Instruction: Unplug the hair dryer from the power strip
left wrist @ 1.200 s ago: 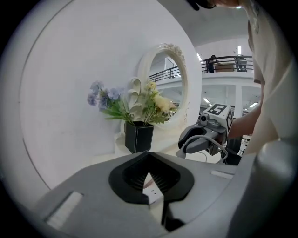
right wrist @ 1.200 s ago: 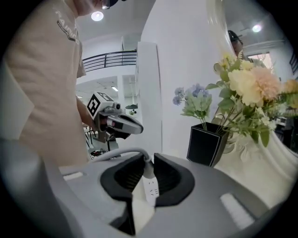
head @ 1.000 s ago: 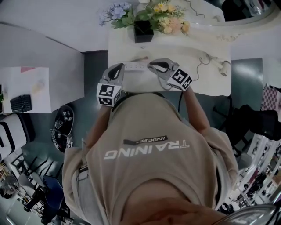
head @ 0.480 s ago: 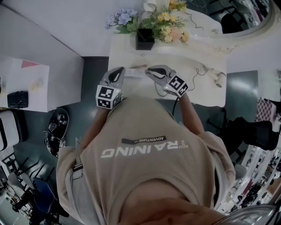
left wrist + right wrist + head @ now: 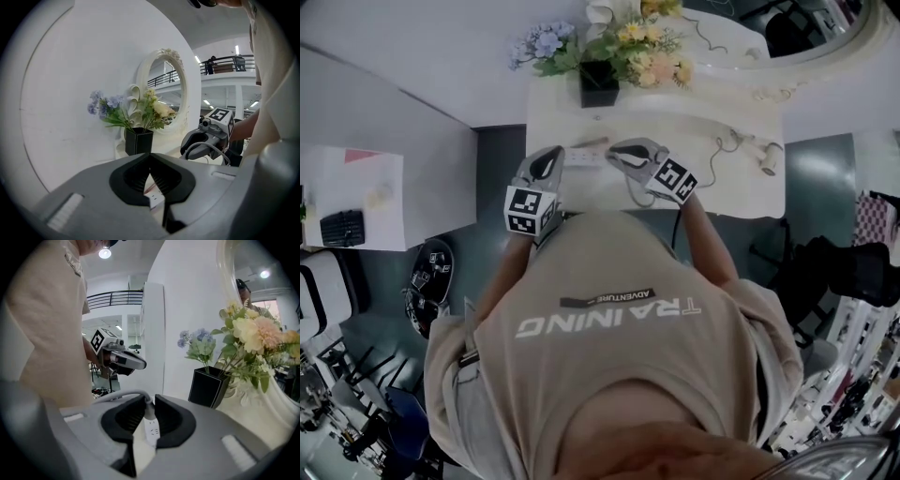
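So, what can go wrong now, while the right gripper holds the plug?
The right gripper grips the plug near its cord; pulling at an angle may strain the cord. The power strip may lift with the plug if the left gripper slips. A jerk could hit the vase behind.

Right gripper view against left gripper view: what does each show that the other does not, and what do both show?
Only the right gripper view shows the plug, pinched by the right gripper at the power strip, and the left gripper beyond. Only the left gripper view shows the right gripper from outside and the whole oval mirror. Both show the power strip, the black vase and the flowers.
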{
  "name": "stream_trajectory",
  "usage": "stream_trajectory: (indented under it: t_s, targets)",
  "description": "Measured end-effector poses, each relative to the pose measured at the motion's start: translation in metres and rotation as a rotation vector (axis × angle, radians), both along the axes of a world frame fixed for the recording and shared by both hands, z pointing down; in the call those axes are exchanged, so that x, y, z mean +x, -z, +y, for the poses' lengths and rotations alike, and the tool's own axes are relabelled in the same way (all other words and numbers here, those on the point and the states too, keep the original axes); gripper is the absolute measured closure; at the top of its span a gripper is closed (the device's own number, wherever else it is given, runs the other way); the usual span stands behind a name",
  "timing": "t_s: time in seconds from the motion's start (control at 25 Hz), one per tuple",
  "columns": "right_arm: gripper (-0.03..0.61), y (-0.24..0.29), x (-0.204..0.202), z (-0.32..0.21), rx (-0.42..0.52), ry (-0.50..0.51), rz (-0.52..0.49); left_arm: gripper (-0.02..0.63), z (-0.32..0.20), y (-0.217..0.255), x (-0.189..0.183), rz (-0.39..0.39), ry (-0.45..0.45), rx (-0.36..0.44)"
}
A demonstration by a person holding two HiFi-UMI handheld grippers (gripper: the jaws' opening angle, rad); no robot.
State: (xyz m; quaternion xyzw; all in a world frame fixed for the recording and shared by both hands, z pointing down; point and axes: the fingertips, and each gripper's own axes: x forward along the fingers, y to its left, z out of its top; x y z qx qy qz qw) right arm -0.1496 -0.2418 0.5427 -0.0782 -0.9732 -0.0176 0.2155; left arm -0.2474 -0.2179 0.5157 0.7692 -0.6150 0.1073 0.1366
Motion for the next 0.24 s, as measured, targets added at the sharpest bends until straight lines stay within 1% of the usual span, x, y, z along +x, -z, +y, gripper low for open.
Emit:
stream_trajectory:
  t_s: [0.24]
  targets:
    - [0.509, -0.006, -0.0048, 0.0006, -0.009, -0.001, -0.007, 0.611, -0.0026, -0.0066, 0.0029, -0.002, -0.013, -0.006]
